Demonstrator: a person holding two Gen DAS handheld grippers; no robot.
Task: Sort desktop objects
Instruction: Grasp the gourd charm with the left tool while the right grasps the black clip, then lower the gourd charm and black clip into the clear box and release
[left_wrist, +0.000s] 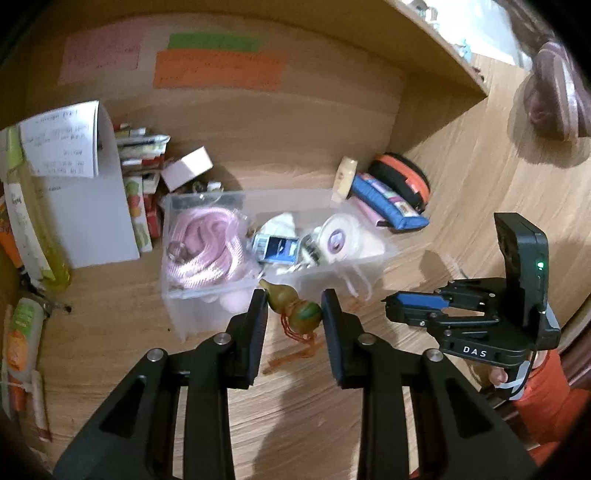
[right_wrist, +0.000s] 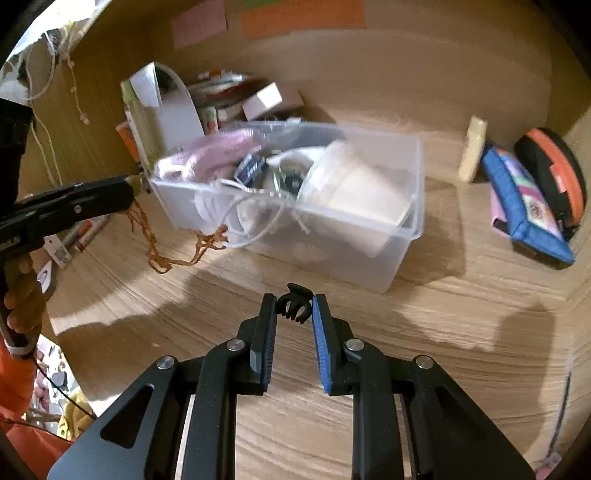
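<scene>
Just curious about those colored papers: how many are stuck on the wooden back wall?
3: a pink note at left, a green note to its right, an orange note just below the green. More may lie out of view.

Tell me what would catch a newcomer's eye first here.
The clear plastic bin at the desk's middle, stuffed with pink rope and white odds and ends. Just in front, the left gripper holds a green-brown gourd charm with an orange tassel, while the right gripper pinches a small black hair claw.

Wood bench (left_wrist: 295, 398). Pink note (left_wrist: 101, 48), green note (left_wrist: 214, 42), orange note (left_wrist: 218, 70) on back panel, upper left. Slipper (left_wrist: 554, 92) upper right.
</scene>
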